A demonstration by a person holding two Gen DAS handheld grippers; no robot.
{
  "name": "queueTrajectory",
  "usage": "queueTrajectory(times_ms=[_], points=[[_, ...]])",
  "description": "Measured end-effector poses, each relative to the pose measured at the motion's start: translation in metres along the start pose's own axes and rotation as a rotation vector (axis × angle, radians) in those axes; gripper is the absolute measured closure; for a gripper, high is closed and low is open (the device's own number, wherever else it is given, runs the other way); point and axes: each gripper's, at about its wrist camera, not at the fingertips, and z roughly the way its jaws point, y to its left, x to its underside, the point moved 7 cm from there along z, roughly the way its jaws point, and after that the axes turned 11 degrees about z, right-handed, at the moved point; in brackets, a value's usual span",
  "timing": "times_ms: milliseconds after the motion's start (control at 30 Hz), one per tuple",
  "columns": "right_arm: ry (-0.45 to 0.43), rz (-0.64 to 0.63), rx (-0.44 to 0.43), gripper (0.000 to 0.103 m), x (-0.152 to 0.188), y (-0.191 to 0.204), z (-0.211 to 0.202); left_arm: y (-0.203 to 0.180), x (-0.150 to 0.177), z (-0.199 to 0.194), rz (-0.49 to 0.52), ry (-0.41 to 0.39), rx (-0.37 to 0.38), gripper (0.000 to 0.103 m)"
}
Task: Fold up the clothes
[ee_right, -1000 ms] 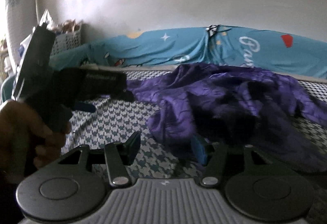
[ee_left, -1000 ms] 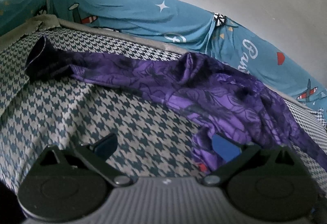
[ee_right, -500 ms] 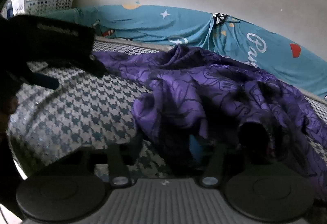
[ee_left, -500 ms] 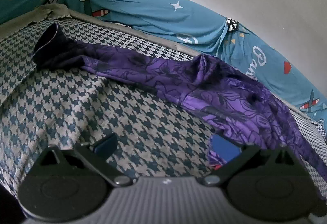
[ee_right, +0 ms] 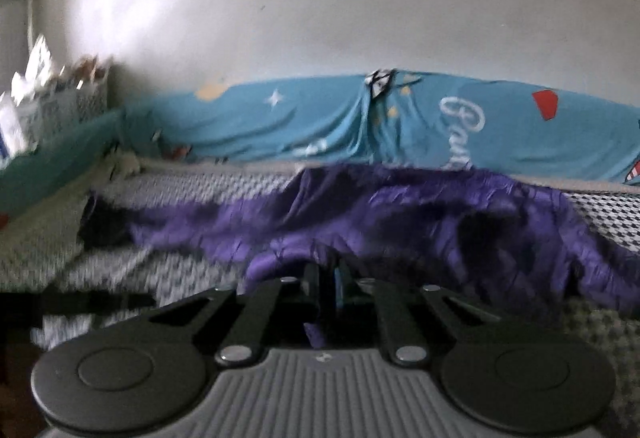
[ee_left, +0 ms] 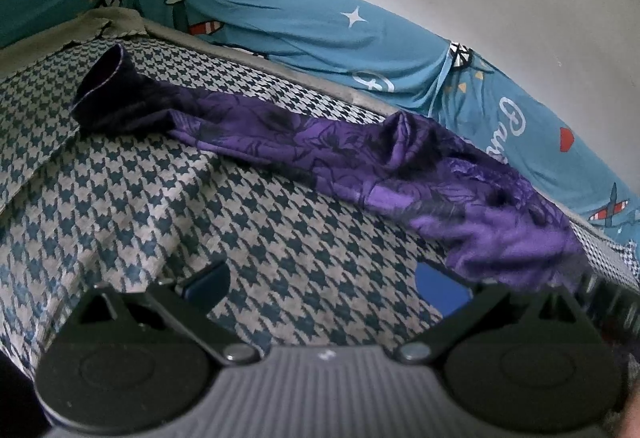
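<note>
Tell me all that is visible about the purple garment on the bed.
The purple garment is thin, shiny cloth with a dark floral print, crumpled and unfolded on the houndstooth bed cover. One long sleeve stretches left and ends in a dark open cuff. Its bulk lies heaped to the right, near the blue sheet. The right hand-held gripper is shut on its near edge.

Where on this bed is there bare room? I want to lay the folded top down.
Free: the checked sheet in front of the purple garment, from its dark cuff towards the open left gripper. Crowded: the right side, where the garment bunches against the blue cover and the right gripper pinches it.
</note>
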Motion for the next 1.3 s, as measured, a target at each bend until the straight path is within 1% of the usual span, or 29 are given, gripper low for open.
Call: queueTrajectory(times_ms=[100, 200, 500, 700, 833, 900, 1033, 1100, 1167, 1233, 1300], points=[[-0.009, 0.069, 0.011, 0.094, -0.019, -0.011, 0.009, -0.003, 0.003, 0.002, 0.011, 0.006, 0.007, 0.0], [-0.009, 0.115, 0.031, 0.094, -0.029, -0.024, 0.023, -0.005, 0.006, 0.005, 0.016, 0.017, 0.014, 0.0], [0.088, 0.257, 0.085, 0.094, -0.023, -0.081, 0.077, -0.019, 0.017, 0.019, 0.04, 0.055, 0.046, 0.0], [0.111, 0.303, 0.119, 0.094, -0.03, -0.096, 0.103, -0.038, 0.017, 0.039, 0.055, 0.067, 0.096, 0.0], [0.179, 0.354, 0.142, 0.093, -0.024, -0.107, 0.123, -0.054, 0.012, 0.054, 0.082, 0.049, 0.116, 0.0], [0.194, 0.359, 0.155, 0.093, -0.022, -0.108, 0.13, -0.063, 0.003, 0.062, 0.093, 0.04, 0.125, 0.0], [0.207, 0.353, 0.155, 0.091, -0.022, -0.108, 0.133, -0.074, -0.011, 0.077, 0.125, 0.021, 0.116, 0.0], [0.207, 0.372, 0.142, 0.09, -0.024, -0.109, 0.131, -0.077, -0.015, 0.085, 0.13, 0.02, 0.11, 0.0], [0.204, 0.392, 0.126, 0.089, -0.027, -0.109, 0.128, -0.078, -0.017, 0.093, 0.114, 0.031, 0.121, 0.0], [0.196, 0.399, 0.109, 0.084, -0.03, -0.108, 0.122, -0.081, -0.018, 0.099, 0.104, 0.045, 0.145, 0.0], [0.186, 0.394, 0.088, 0.083, -0.033, -0.108, 0.113, -0.084, -0.018, 0.105, 0.108, 0.052, 0.153, 0.0]])
